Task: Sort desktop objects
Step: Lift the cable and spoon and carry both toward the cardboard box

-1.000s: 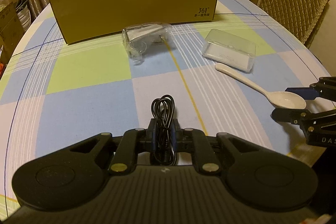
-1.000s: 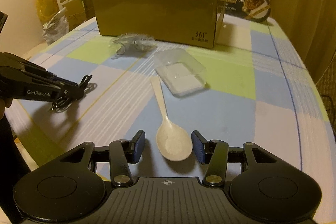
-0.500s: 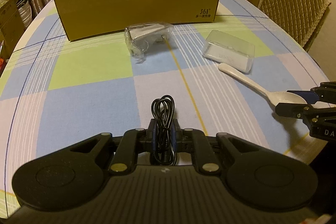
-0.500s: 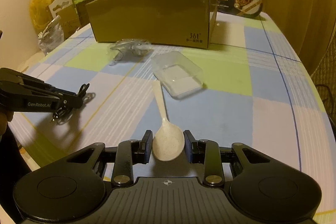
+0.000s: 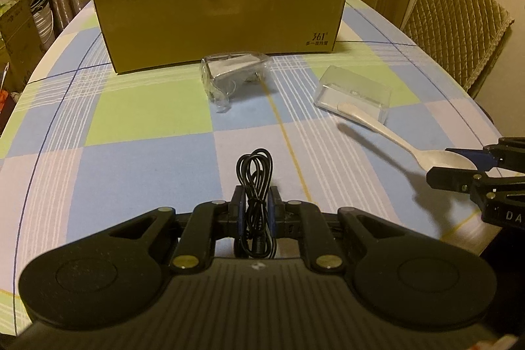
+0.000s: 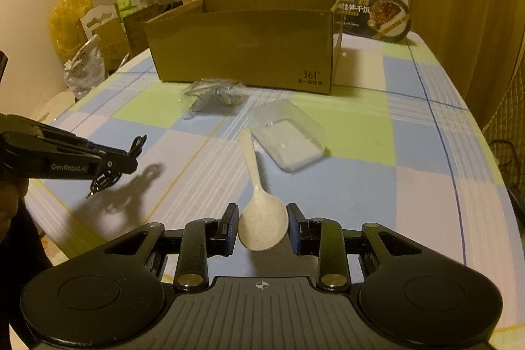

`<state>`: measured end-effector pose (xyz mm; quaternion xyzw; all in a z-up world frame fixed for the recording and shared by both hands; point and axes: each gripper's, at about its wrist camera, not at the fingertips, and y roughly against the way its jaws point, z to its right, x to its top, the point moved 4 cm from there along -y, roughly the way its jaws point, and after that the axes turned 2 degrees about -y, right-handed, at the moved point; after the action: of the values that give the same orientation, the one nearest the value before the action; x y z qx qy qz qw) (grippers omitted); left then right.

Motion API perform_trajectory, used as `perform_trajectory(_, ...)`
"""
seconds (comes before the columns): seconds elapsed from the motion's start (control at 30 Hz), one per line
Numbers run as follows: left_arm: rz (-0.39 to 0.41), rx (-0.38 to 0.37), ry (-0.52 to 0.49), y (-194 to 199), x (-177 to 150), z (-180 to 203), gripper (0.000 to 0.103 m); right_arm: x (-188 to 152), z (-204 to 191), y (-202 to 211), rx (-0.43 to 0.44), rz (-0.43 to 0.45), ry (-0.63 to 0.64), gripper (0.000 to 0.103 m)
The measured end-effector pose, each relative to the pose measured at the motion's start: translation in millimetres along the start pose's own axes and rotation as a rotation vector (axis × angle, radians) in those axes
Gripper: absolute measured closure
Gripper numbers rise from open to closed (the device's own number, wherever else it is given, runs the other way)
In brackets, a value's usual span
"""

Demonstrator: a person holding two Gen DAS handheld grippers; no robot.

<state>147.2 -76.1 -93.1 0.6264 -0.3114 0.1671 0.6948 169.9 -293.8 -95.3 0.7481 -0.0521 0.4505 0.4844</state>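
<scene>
Aloft near the table's [image 5: 137, 179] near edge: left gripper [image 5: 256, 212] pinching coiled cable [image 5: 255, 186], right gripper [image 6: 262, 230] clamping spoon [image 6: 262, 223] by its rounded bowl, liable to slip.

Both fisheye cameras sit just behind their own hand-held gripper, low over the table [image 5: 147, 107] with its checked cloth, and look forward along the two fingers toward the open brown cardboard box [image 5: 223, 18] at the far side. The left view faces the box's long front nearly square on. The right view, set farther to the right, sees the box [image 6: 242, 48] at a slight angle. Both share the box, the crumpled clear plastic bag [image 5: 229, 77] and the clear plastic lidded container [image 5: 356, 91]. Each view also catches the other hand-held gripper at its edge.
</scene>
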Motion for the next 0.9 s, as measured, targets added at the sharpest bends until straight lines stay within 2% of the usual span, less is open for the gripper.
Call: perform_trajectory(0.9,0.08,-0.01,0.027,30.5,26.6,-4.9,0.093,31.1,-7.3,21.2,-0.004,0.087,0.001,0.075)
